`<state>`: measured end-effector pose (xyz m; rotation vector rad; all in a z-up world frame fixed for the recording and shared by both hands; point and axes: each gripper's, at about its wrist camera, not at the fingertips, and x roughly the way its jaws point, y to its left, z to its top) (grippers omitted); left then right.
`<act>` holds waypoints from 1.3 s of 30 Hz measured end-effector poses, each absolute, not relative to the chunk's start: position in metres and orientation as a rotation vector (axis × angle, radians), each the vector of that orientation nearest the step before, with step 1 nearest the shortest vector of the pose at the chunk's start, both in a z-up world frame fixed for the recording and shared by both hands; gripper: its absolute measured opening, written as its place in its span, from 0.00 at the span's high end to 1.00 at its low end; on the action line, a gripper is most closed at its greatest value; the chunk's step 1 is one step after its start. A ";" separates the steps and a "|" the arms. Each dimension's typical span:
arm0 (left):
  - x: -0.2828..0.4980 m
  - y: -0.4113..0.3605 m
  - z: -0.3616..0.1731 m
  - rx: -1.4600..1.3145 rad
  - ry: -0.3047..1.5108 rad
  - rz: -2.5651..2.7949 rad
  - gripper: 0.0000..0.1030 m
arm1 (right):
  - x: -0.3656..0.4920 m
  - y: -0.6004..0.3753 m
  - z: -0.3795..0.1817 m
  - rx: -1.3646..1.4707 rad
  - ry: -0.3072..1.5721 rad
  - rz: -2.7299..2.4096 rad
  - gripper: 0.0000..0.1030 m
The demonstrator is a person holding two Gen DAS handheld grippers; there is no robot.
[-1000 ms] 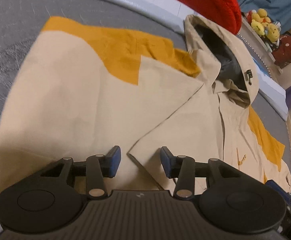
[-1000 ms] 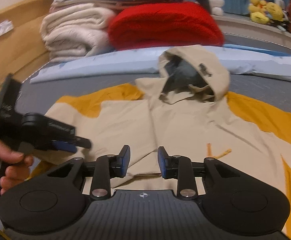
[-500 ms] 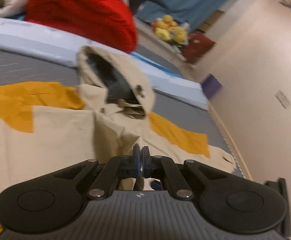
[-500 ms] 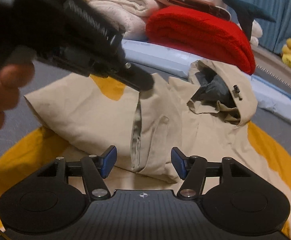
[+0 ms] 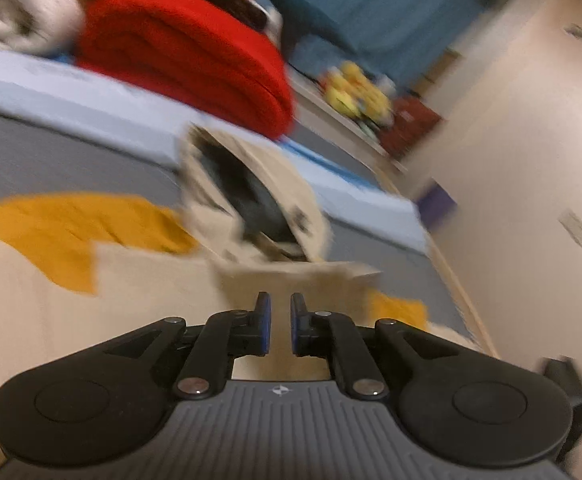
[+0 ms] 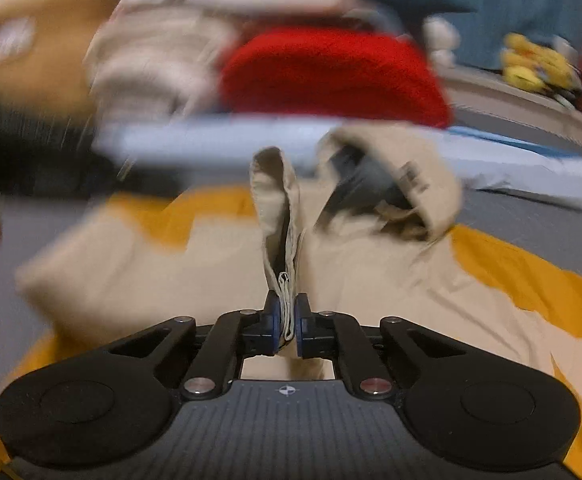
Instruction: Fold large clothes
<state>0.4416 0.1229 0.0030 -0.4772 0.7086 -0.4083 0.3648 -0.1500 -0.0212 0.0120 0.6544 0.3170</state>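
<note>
Right tongs [image 6: 287, 322] have just closed, pinching the jacket's [image 6: 371, 276] folded edge; left tongs [image 5: 276, 330] have just parted slightly, holding nothing, above it.

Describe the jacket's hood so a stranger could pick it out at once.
Find the folded red blanket stacked at the far side of the bed. Just in front of it lies a beige and mustard jacket. The hood is at its far end: a beige pouch gaping open, the only part showing dark grey lining.

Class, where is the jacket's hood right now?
In the right wrist view, the hood lies upper right of the right gripper, below the red blanket.
</note>
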 end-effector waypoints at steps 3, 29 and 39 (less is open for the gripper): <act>0.442 0.141 0.010 -0.397 0.659 -0.212 0.91 | 0.372 -0.195 -0.001 0.194 0.568 0.233 0.94; 0.469 0.116 -0.083 -0.037 1.106 -0.145 0.73 | 0.394 -0.377 -0.034 0.551 0.723 -0.476 0.88; 0.467 0.106 -0.105 0.030 1.171 -0.148 0.70 | 0.412 -0.373 -0.088 0.708 0.898 -0.270 0.65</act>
